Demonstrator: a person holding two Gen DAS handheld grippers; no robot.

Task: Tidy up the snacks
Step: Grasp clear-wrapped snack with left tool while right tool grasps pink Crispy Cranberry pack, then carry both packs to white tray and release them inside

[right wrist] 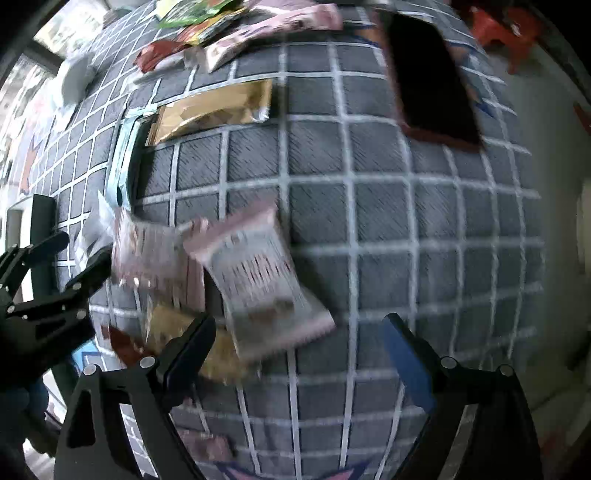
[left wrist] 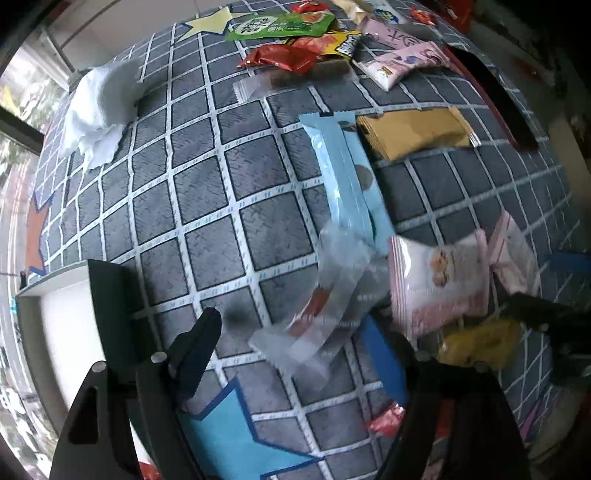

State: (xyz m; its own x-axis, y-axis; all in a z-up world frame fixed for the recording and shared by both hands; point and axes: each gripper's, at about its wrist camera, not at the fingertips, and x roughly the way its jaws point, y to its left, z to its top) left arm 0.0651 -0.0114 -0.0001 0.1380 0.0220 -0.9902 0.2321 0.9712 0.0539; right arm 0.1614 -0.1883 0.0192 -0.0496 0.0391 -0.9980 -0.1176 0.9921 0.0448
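My left gripper [left wrist: 291, 350] points down over the grey grid mat [left wrist: 207, 192], jaws open. A clear-wrapped snack [left wrist: 325, 314] lies blurred between its fingers, and neither pad presses on it. Just beyond are a long light-blue packet [left wrist: 347, 177], a golden packet [left wrist: 413, 133] and a pink biscuit packet [left wrist: 439, 280]. A yellow packet [left wrist: 476, 343] sits by the right finger. My right gripper [right wrist: 299, 347] is open over the mat with nothing gripped. A pink-white packet [right wrist: 258, 280] lies just ahead of its left finger [right wrist: 195, 343]. The left gripper [right wrist: 55, 280] shows at that view's left edge.
A heap of green [left wrist: 280, 26], red [left wrist: 284, 57] and pink [left wrist: 402, 61] packets lies at the mat's far end. A black flat slab [right wrist: 432, 74] rests far right. Crumpled white tissue [left wrist: 96, 107] sits far left. A white box [left wrist: 66, 332] borders the mat's near left.
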